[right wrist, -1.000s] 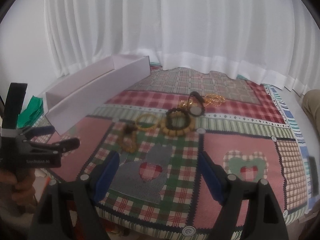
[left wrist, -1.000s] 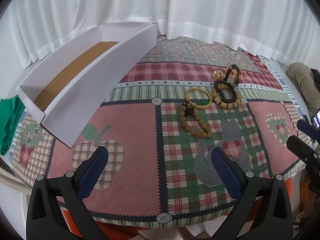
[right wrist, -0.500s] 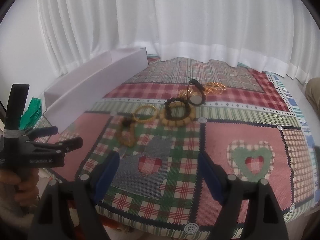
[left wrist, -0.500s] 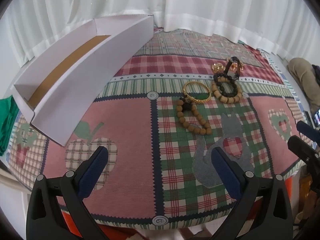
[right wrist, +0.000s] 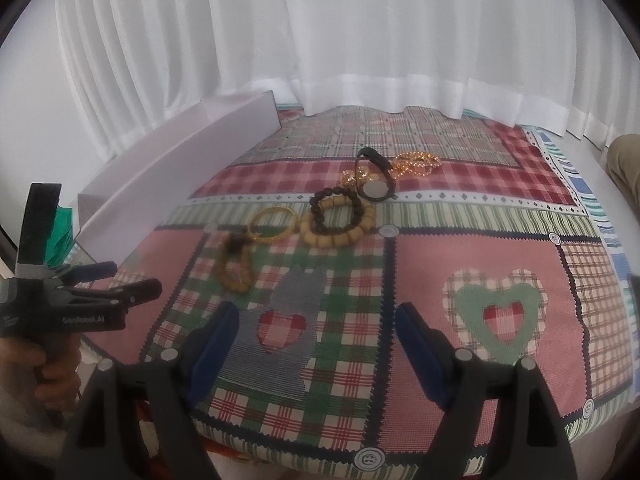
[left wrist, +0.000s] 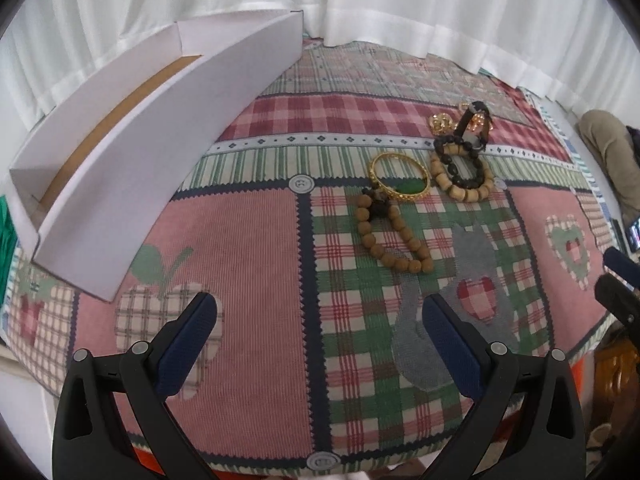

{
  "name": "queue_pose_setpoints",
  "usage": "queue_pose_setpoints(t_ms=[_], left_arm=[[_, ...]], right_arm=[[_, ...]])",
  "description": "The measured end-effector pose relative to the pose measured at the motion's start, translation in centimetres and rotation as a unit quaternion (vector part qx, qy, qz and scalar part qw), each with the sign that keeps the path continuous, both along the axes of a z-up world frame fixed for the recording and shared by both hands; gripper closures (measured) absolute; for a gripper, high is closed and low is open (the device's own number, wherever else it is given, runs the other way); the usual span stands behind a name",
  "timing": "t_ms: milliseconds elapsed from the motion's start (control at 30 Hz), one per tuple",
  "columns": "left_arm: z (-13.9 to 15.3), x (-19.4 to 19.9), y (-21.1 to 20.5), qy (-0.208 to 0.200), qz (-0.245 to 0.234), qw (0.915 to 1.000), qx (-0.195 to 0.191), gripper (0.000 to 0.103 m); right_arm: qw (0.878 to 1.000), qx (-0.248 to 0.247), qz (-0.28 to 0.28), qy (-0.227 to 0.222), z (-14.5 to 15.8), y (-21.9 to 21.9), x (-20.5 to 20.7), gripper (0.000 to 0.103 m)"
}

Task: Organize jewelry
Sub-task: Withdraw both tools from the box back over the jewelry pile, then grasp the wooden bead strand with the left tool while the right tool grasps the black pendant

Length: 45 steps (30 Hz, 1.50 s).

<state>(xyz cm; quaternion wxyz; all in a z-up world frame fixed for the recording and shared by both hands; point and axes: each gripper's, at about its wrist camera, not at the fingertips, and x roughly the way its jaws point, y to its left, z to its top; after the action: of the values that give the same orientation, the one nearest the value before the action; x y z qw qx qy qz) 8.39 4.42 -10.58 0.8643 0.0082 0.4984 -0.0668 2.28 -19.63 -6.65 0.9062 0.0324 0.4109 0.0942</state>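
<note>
A: Status on the jewelry?

B: Nothing sorted yet, far as I can tell. All pieces sit loose on the patchwork cloth (left wrist: 248,264), in a cluster toward its far right part. Long wooden bead strand (left wrist: 390,236) is nearest me, gold bangle (left wrist: 400,176) touching its top end, then a chunky wood bracelet (left wrist: 460,178) w/ a dark bead bracelet (left wrist: 456,152) lying on it. Behind those: black-strap watch (right wrist: 374,180) and gold chain (right wrist: 412,162), tangled close together.

A: And the box?

B: White box (left wrist: 168,160) runs along the cloth's left edge to the far left corner, well apart from the pile. Only a brown cardboard floor showing inside; looks empty, tho the near wall hides part of it.

A: Grippers?

B: My left gripper (left wrist: 320,332) is spread wide, holding nothing, above the near edge. My right gripper (right wrist: 316,340) same: jaws wide, empty, near edge too. So approx. six pieces left to move, I'd guess the wooden strand first since it's closest.
</note>
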Motion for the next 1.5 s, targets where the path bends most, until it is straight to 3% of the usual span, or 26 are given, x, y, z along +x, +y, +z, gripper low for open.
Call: queue_pose_setpoints(t_ms=[333,533,667,900,1033,1233,1367,1500], left_arm=[[-0.9,2.7,-1.5,0.001,-0.014,0.9998,0.013,0.001],[-3.1,5.0,-2.7,0.01,-0.018,0.9994,0.026,0.002],[-4.6,6.5,-3.1,0.02,-0.017,0.9991,0.033,0.009],[-5.9,7.6,-3.5,0.031,-0.012,0.9988,0.037,0.014],[-6.0,7.7,-3.8,0.03,-0.013,0.9989,0.033,0.017],[-5.9,7.9,-4.3,0.03,-0.018,0.9989,0.03,0.023],[-5.7,8.0,-4.5,0.034,-0.028,0.9987,0.026,0.029],[-5.5,8.0,-4.8,0.036,-0.04,0.9982,0.025,0.037]], right_arm=[[1.0,0.011,-0.007,0.014,-0.6,-1.0,0.9,0.021],[1.0,0.014,-0.006,0.015,-0.5,-1.7,2.3,0.021],[1.0,0.009,-0.013,0.003,0.5,-2.8,3.9,0.021],[1.0,0.014,-0.003,0.001,1.4,-4.3,8.0,0.021],[0.999,0.039,-0.001,0.035,0.5,-5.8,13.1,0.021],[0.993,-0.026,0.09,0.076,-2.8,-3.5,19.4,0.021],[0.987,-0.082,0.123,0.063,-4.3,-2.7,22.5,0.021],[0.967,-0.127,0.208,0.072,-6.1,-1.0,24.8,0.021]])
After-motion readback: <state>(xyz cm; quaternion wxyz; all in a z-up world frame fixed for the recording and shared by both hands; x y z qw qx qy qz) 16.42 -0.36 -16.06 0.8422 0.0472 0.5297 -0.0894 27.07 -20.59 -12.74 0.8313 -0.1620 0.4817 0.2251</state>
